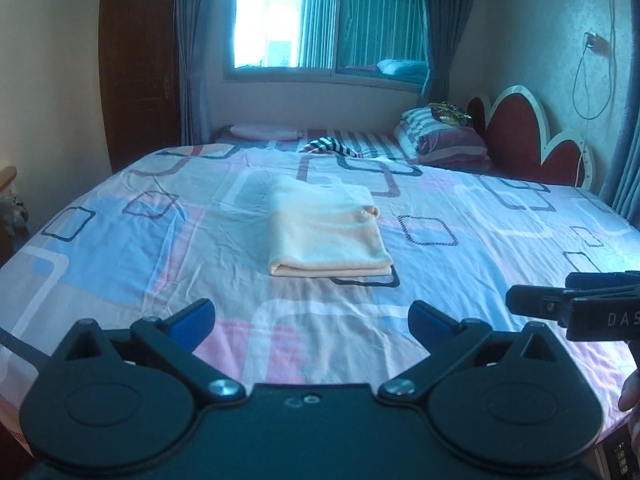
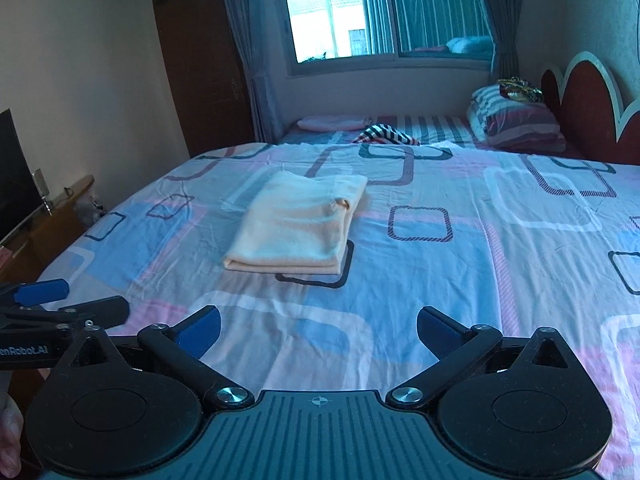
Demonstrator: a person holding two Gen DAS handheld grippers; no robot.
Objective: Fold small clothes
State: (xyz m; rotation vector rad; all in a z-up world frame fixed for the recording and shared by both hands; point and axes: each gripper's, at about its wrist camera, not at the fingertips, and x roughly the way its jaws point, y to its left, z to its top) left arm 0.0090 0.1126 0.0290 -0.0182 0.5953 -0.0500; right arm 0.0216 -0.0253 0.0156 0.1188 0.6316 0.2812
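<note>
A cream garment [image 1: 326,228] [image 2: 300,226] lies folded into a neat rectangle on the patterned bedsheet [image 1: 160,248] [image 2: 440,272], in the middle of the bed. My left gripper [image 1: 312,322] hovers well back from it, near the bed's front edge, open wide with nothing between its blue pads. My right gripper [image 2: 318,330] is held the same way, open and empty, also apart from the garment. Each gripper shows at the edge of the other's view: the right gripper [image 1: 576,306] and the left gripper [image 2: 60,304].
At the far end of the bed lie a striped pillow [image 1: 444,138] [image 2: 516,120], a black-and-white striped cloth [image 1: 332,147] [image 2: 384,134] and a pink cloth [image 1: 266,131]. A red headboard [image 1: 528,140] stands at the right, a window [image 1: 328,20] behind, and a wooden door [image 2: 200,60] at the left.
</note>
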